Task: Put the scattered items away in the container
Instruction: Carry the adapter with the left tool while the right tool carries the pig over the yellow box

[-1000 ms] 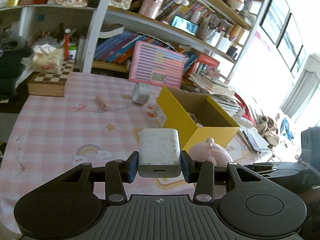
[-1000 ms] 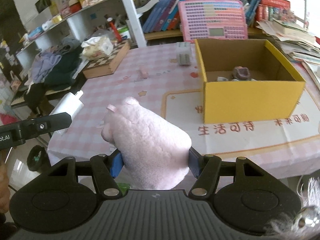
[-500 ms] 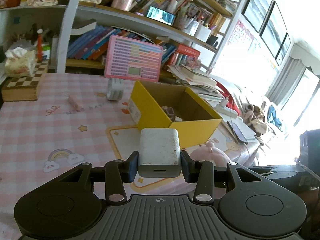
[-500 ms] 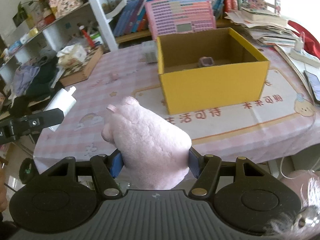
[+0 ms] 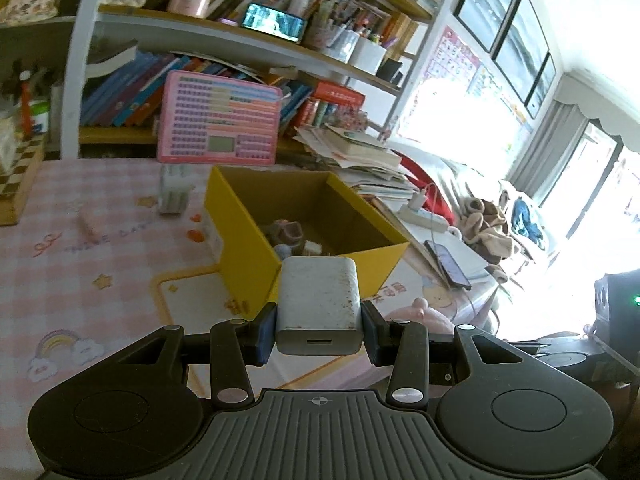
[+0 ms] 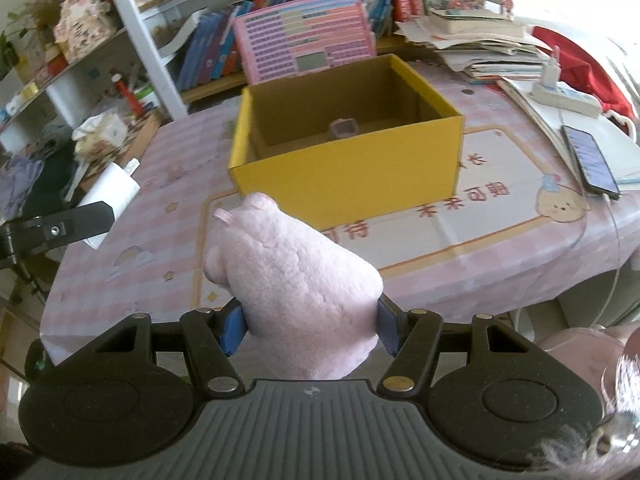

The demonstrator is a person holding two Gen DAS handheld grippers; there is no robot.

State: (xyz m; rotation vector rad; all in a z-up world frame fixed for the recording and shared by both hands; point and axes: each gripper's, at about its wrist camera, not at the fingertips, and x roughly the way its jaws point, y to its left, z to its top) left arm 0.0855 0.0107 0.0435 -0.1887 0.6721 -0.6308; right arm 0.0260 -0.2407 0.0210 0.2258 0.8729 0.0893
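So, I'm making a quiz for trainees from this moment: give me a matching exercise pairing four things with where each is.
Things:
1. white charger
2. pink plush toy
3. smartphone
4. pink keyboard toy

Places:
A. upright behind the yellow box
B. clamped in the left gripper
C. flat near the table's edge
D. clamped in the right gripper

Pairs: 1-B, 2-D, 3-C, 4-A

The right tool (image 6: 310,330) grips a pink plush toy (image 6: 296,292) (fuzzy) before the yellow box (image 6: 348,172).
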